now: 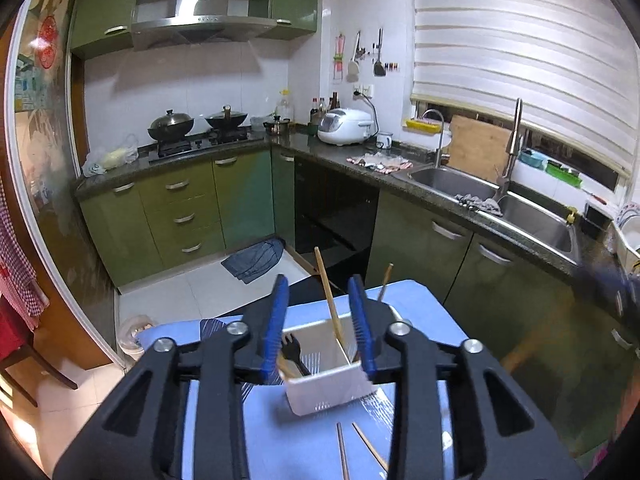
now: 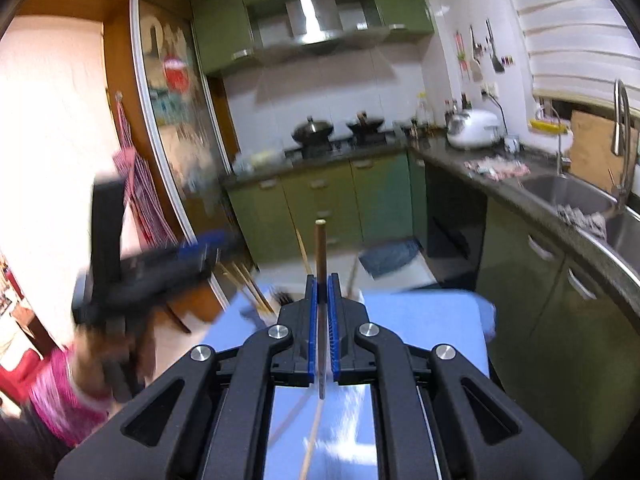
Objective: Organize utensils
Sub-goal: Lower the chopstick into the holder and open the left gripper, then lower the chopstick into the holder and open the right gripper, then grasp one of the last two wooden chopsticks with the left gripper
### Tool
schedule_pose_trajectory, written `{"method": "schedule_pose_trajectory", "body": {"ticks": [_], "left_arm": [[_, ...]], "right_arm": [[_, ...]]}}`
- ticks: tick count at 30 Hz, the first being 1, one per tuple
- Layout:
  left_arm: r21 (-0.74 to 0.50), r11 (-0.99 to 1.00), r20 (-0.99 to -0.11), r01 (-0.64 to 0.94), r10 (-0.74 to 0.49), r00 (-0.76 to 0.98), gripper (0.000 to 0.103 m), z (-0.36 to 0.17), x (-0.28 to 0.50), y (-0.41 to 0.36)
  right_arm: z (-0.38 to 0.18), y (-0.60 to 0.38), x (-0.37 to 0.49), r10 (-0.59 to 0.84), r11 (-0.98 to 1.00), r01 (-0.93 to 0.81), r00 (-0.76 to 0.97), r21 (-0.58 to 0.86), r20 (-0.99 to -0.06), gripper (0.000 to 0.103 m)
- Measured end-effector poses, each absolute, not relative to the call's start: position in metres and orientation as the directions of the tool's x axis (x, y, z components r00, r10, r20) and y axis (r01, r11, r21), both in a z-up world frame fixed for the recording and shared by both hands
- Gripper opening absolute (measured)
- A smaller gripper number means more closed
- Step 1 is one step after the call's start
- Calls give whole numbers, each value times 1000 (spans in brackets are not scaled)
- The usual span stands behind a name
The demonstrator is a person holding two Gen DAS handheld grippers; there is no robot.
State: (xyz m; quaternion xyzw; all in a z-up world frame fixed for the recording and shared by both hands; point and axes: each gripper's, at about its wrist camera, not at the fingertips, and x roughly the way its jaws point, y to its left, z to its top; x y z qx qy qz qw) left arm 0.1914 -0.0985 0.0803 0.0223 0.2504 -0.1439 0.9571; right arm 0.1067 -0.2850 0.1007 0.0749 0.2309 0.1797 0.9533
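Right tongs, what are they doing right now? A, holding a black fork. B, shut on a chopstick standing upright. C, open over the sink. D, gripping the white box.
B: in the right wrist view the right tongs have their blue pads closed on a brown chopstick that sticks up above them, over the blue table.

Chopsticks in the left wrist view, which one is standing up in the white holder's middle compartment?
The light wooden chopstick, leaning upright between the open left tool fingers. Another stands behind the white holder; two lie flat on the blue table.
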Motion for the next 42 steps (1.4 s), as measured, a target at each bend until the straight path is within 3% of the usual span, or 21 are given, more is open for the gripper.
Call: {"method": "schedule_pose_trajectory", "body": {"ticks": [5,11,22,28,33,37,40,42], "left_arm": [[-37,943,-489,331,-305,817,32,78,153,-87],[-38,933,-511,358,-325,795,32,66,122,-80],[-59,932,-573,358,-326,752,32,44,118,-71],[-75,929,-622,362,-328,711,39,25,120,-75],[-108,927,-677,358,-332,656,42,-6,126,-85],[-103,939,-760,328,-287,583,44,-48,142,-97],[-102,949,-824,299,-249,509,44,-85,162,-106],[-104,951,-858,293,-235,457,44,-106,176,-112]], "right_arm": [[134,-275,149,354,930,-286,864,229,-358,6],[134,-267,213,321,936,-233,871,263,-371,6],[66,-248,257,283,956,-195,808,219,-518,7],[65,-254,225,283,957,-208,822,202,-494,7],[55,-270,163,285,957,-217,831,194,-477,17],[10,-282,118,231,973,-180,801,146,-552,17],[-35,-290,100,218,976,-161,747,148,-628,26],[-62,-296,94,216,976,-145,709,161,-671,26]]}}
